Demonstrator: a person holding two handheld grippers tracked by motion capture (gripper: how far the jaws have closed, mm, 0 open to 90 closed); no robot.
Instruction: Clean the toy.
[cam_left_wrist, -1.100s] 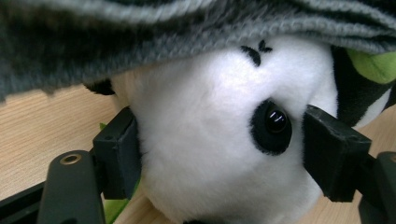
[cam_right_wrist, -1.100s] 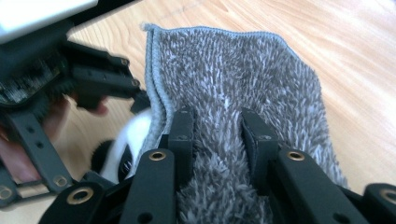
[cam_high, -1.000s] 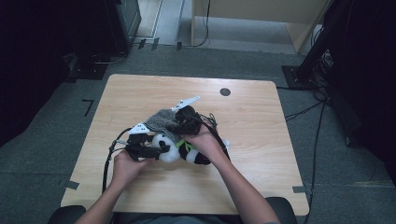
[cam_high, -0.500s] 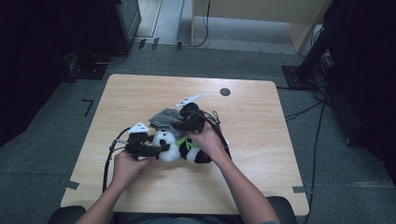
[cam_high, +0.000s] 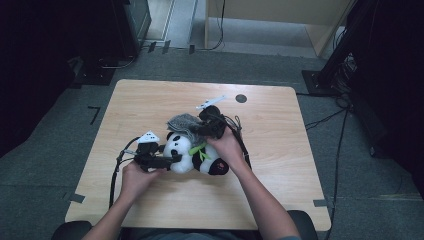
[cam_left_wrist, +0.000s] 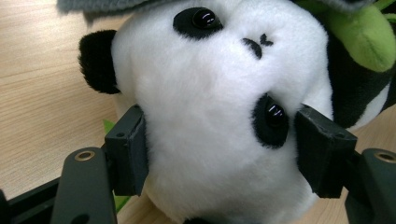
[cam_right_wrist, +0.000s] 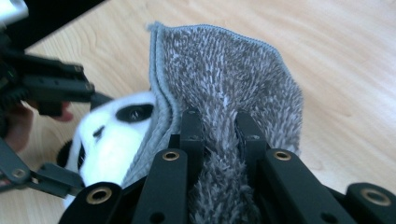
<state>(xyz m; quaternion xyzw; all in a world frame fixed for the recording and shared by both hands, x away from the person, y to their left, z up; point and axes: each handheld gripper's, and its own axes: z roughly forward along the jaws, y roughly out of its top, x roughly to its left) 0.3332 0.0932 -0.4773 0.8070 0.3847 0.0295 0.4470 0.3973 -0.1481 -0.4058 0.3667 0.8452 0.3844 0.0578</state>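
Gripping the panda (cam_left_wrist: 210, 116) by its head, the left gripper (cam_left_wrist: 219, 154) has both pads pressed into the white plush, one behind the cheek below the black ear, the other beside an eye patch. Its jaws stand roughly half apart around the head and have just been closing on it. In the high view the left gripper (cam_high: 155, 160) lies level at the toy's left side, with the panda (cam_high: 192, 155) lying on the table (cam_high: 280, 185) near its middle.

Right gripper (cam_right_wrist: 219, 135): jaws pinched nearly together on a bunched fold of the grey cloth (cam_right_wrist: 224, 79), clenched tight after just closing. The cloth's free edge rises beyond the jaws and hangs against the top of the panda's head. From above, the right gripper (cam_high: 210, 125) sits just behind the toy, and the cloth (cam_high: 182, 122) touches the panda's head.
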